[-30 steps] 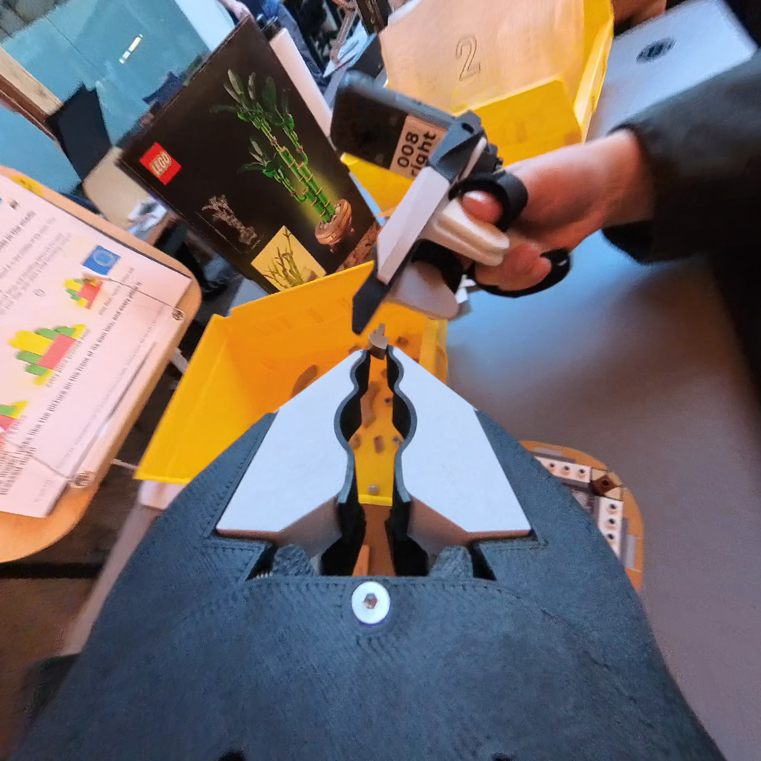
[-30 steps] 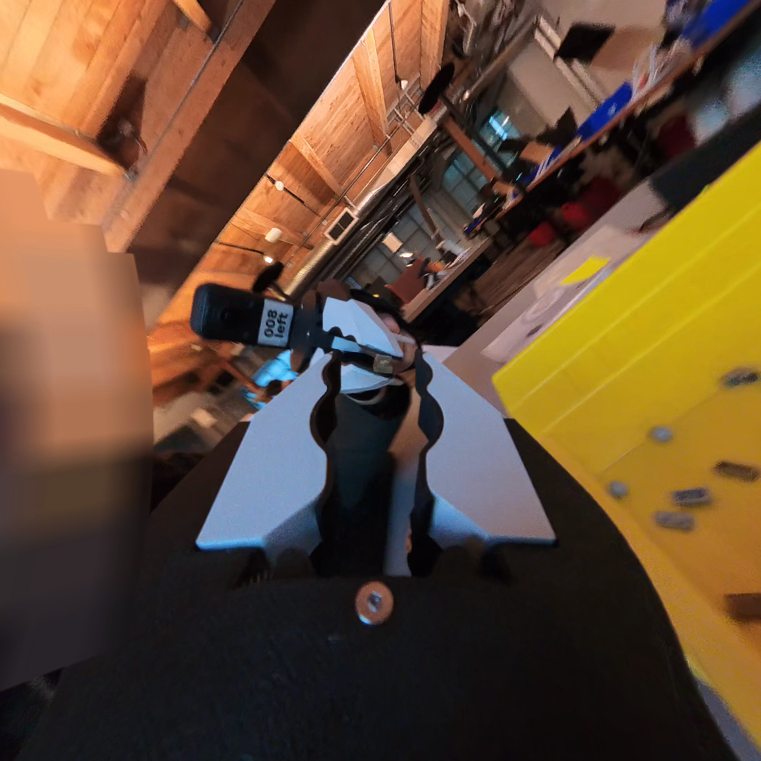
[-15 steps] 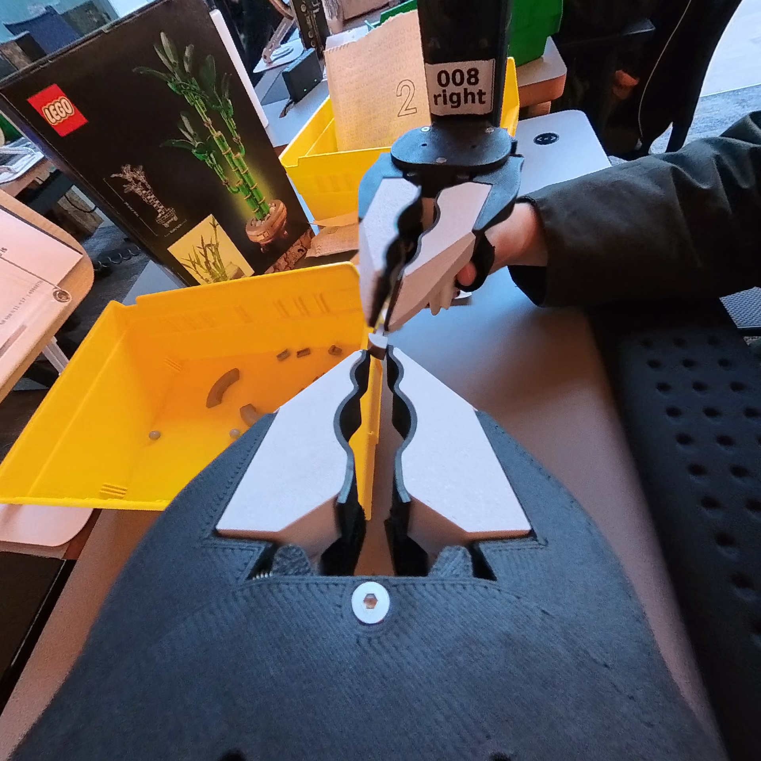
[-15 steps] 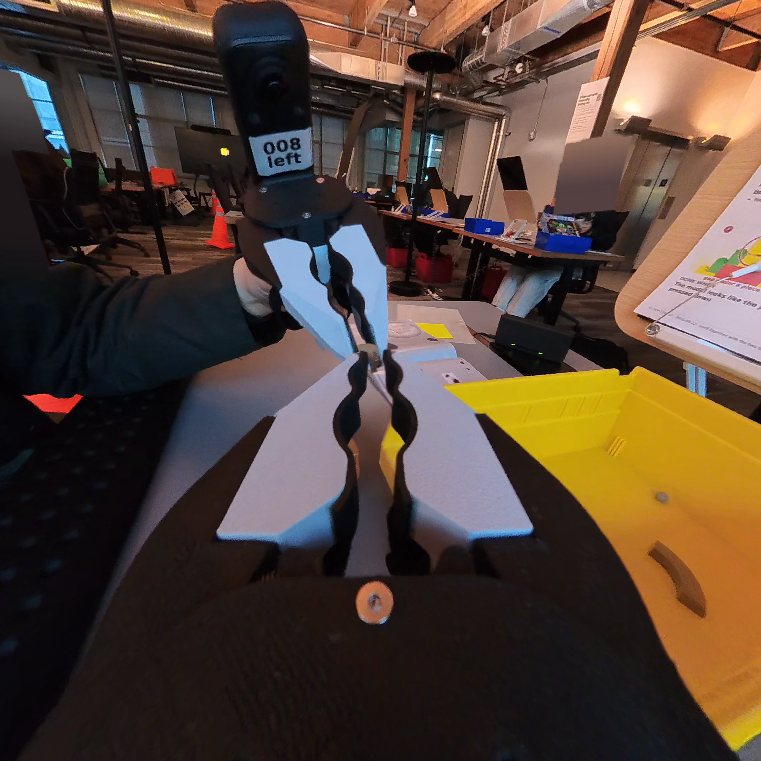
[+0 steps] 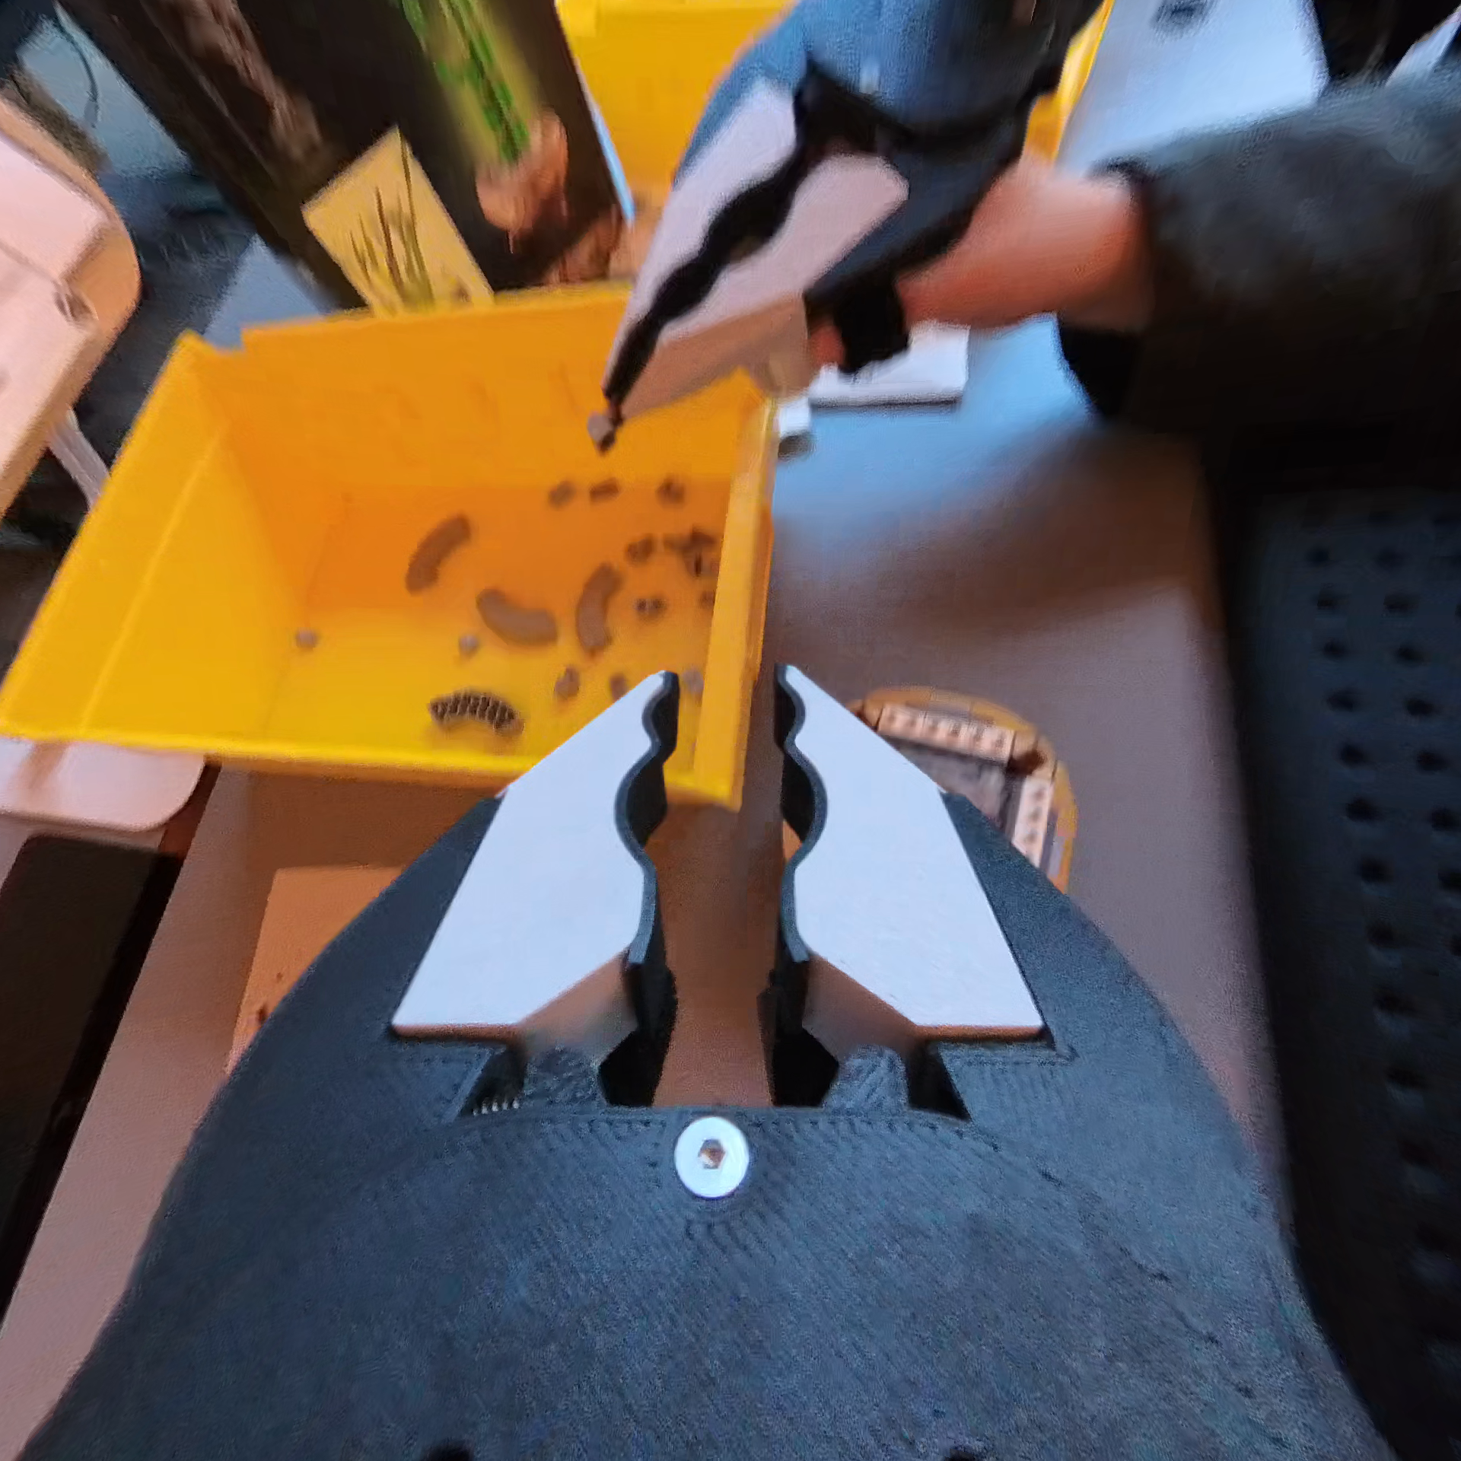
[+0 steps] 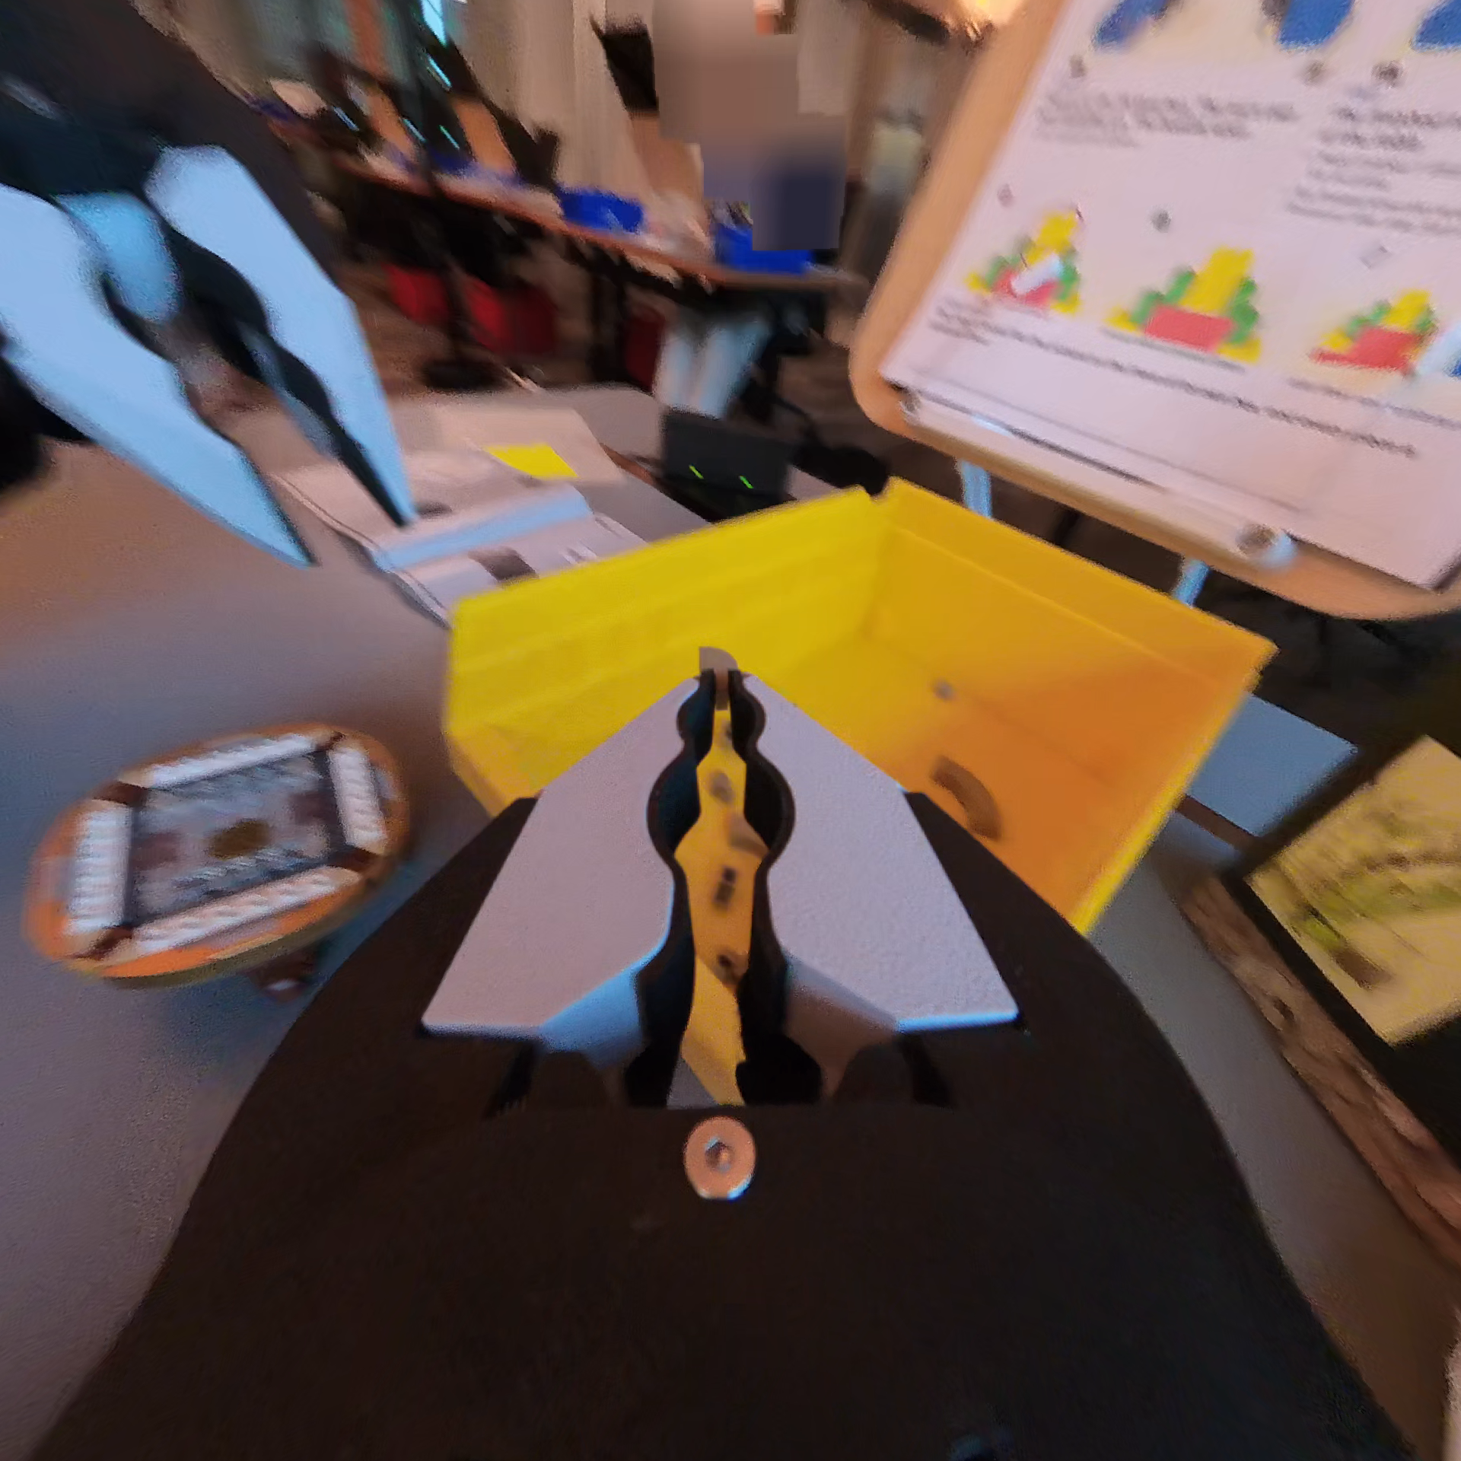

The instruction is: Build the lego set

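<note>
My left gripper (image 5: 727, 678) is open and empty, just above the near right corner of the yellow bin (image 5: 158, 553). My right gripper (image 6: 715, 681) is shut on a small grey lego piece (image 6: 715, 658). In the left wrist view the right gripper (image 5: 613, 403) holds that piece (image 5: 602, 431) over the bin. Several brown lego pieces (image 5: 514, 621) lie on the bin floor. The round brown and tan lego build (image 6: 213, 846) sits on the table right of the bin, partly behind my left finger (image 5: 964, 735). The left gripper (image 6: 356, 537) shows open at the upper left of the right wrist view.
The lego set box (image 5: 443, 158) stands behind the bin. A wooden board with instruction sheets (image 6: 1186, 277) stands at the bin's far side. A second yellow bin (image 5: 656, 71) is farther back. A black perforated mat (image 5: 1360, 790) lies at the right. An open booklet (image 6: 474, 537) lies on the table. Spacing between my two grippers at the tips: around 11 cm.
The small grey piece passed from my left gripper to my right. The left gripper opened and drew back. The right gripper carried the piece over the bin.
</note>
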{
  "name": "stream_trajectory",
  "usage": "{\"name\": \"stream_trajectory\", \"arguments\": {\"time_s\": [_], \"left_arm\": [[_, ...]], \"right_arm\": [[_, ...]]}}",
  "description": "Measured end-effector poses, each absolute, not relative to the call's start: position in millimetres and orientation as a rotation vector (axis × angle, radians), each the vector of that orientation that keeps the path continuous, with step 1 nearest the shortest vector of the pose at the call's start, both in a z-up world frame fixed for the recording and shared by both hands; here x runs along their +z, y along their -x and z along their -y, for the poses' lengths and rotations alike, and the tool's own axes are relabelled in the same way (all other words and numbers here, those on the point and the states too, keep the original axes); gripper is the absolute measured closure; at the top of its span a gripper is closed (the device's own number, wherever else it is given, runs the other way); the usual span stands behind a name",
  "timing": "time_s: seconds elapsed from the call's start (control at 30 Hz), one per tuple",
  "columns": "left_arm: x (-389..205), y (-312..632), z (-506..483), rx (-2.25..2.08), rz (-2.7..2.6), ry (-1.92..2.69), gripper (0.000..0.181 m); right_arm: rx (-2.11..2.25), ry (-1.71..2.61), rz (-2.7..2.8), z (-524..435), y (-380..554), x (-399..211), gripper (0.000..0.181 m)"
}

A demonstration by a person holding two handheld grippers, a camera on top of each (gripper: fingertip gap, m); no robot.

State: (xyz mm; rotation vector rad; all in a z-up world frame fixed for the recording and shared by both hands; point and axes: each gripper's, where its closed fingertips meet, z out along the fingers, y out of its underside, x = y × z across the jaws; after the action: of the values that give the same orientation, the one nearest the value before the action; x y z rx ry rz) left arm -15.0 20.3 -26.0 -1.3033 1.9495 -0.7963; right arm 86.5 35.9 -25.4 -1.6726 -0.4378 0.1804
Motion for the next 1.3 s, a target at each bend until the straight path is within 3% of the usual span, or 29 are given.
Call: {"name": "stream_trajectory", "arguments": {"time_s": [0.1, 0.17, 0.4, 0.7, 0.83, 1.0, 1.13, 1.3], "left_arm": [[-56, 33, -31, -0.606, -2.087, 1.387, 0.162], [-74, 45, -36, -0.497, -2.164, 1.446, 0.17], [-102, 68, -47, -0.18, -2.298, 1.532, 0.167], [-99, 104, -96, 0.411, -2.174, 1.613, 0.159], [-100, 104, -78, 0.322, -2.234, 1.62, 0.139], [-97, 98, -22, -0.082, -2.41, 1.585, 0.117], [-101, 84, 7, -0.25, -2.499, 1.486, 0.089], [-124, 67, 15, -0.266, -2.56, 1.463, 0.079]], "right_arm": [[0.081, 1.794, 0.376, -46, -102, -47, 0.157], [0.126, 1.783, 0.373, -45, -96, -45, 0.159], [0.295, 1.595, 0.641, -20, -40, -21, 0.162], [0.475, 1.8, 1.107, 14, 37, -96, 0.167], [0.533, 1.885, 1.072, 11, 36, -109, 0.167], [0.675, 1.943, 0.987, 10, 36, -113, 0.17], [0.709, 1.962, 0.981, 12, 35, -113, 0.178], [0.643, 1.955, 1.03, 14, 35, -113, 0.179]]}}
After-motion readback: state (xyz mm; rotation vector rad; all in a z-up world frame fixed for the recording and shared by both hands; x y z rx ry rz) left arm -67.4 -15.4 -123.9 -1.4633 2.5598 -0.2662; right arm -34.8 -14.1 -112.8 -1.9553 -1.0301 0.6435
